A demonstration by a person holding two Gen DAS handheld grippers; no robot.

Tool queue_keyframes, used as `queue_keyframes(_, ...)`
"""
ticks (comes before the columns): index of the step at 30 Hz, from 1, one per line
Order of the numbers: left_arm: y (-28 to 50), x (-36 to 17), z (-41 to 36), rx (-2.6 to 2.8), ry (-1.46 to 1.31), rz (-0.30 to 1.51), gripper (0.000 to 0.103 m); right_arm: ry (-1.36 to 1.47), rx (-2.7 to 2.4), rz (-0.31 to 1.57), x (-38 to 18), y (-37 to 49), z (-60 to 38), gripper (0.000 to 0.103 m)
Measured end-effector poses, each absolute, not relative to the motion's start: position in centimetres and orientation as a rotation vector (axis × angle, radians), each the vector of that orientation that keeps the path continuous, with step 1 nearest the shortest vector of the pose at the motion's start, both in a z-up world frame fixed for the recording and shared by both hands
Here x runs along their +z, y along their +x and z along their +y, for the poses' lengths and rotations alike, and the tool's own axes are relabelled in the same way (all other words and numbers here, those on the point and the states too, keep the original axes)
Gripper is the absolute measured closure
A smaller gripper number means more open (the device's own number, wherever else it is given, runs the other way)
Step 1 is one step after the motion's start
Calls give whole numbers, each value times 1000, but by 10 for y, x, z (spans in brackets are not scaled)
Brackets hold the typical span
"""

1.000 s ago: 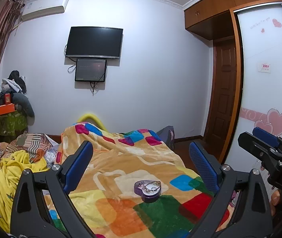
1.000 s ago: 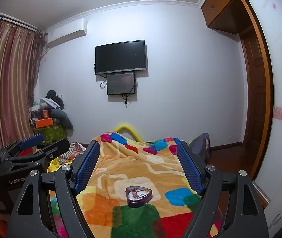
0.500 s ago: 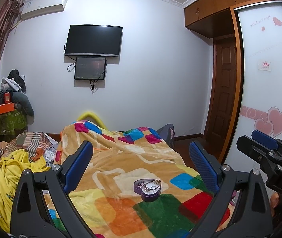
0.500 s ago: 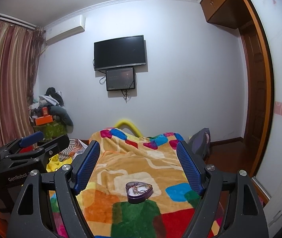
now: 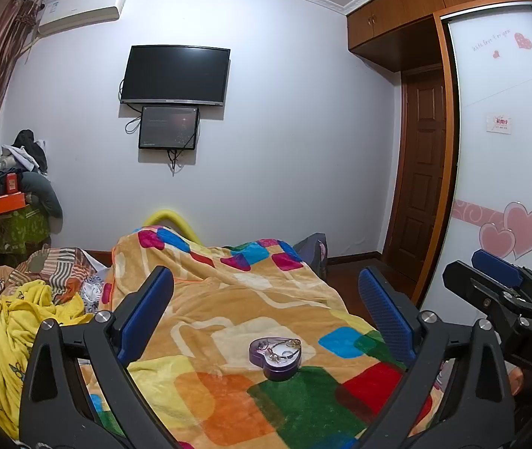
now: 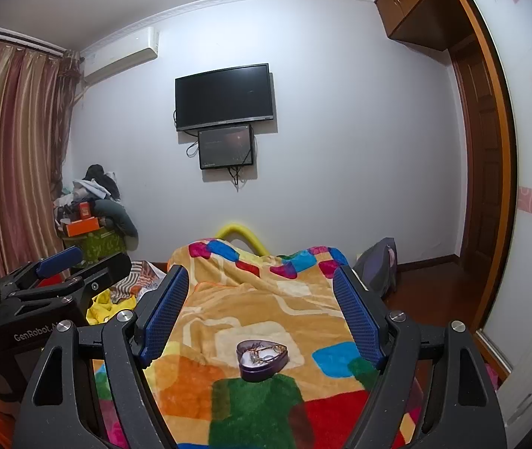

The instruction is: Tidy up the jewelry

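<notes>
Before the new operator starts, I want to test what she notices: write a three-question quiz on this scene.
1. True or false: the left gripper and right gripper are both open and empty.
2. What does the box rest on? A) shelf B) blanket C) floor
3. Fill in: the box is shaped like a ____ and holds jewelry.

Key: 1 true; 2 B, the blanket; 3 heart.
</notes>
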State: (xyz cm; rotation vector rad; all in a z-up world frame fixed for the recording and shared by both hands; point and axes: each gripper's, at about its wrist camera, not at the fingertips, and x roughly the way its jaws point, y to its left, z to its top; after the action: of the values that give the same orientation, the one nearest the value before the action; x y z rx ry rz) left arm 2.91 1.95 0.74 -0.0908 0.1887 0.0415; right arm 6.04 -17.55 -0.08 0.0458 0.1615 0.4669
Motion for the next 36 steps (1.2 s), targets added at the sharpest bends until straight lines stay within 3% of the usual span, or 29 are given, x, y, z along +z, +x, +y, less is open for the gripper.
queue_keyframes(36, 32, 8, 12, -4, -85, 215, 1, 59, 458, 172, -2, 63, -176, 26)
